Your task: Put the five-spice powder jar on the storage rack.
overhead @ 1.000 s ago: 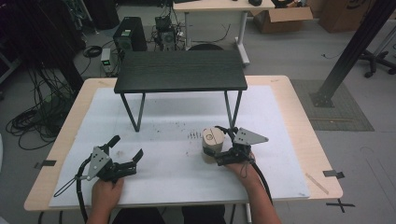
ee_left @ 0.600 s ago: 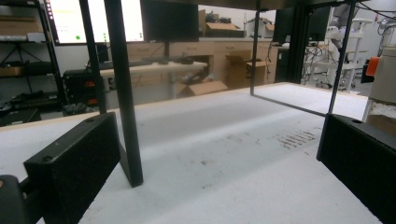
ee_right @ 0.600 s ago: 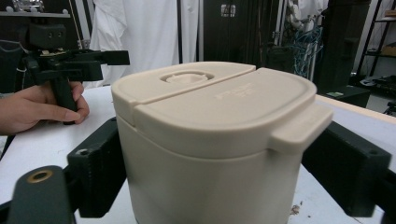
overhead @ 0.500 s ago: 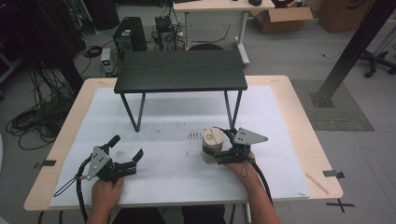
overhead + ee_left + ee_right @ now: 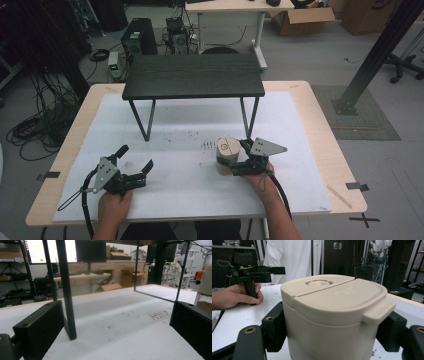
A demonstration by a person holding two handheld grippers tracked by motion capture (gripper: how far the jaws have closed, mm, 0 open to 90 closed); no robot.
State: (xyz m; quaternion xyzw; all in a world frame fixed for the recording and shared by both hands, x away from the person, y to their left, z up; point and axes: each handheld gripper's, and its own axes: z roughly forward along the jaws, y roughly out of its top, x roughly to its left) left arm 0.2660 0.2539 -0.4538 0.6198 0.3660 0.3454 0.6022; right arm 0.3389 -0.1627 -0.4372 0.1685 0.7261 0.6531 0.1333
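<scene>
A beige lidded container (image 5: 226,150) stands upright on the white mat, in front of the small black table. My right gripper (image 5: 239,158) reaches in from its right, and its jaws have just been closing on it. In the right gripper view both pads (image 5: 273,327) press the sides of the container (image 5: 332,312), so the right gripper (image 5: 333,330) is shut on it. At the near left of the mat my left gripper (image 5: 136,157) rests open. Its jaws stand wide apart with nothing between them (image 5: 116,327). The container (image 5: 206,290) shows at the right edge of that view.
A low black table (image 5: 192,76) on thin metal legs (image 5: 66,287) stands at the back of the white mat (image 5: 190,175). Dark specks lie on the mat in front of it. The wooden tabletop (image 5: 320,130) borders the mat on all sides.
The right gripper's jaws have drawn in against the container. Neither hand has shifted, and the left gripper stays open.
</scene>
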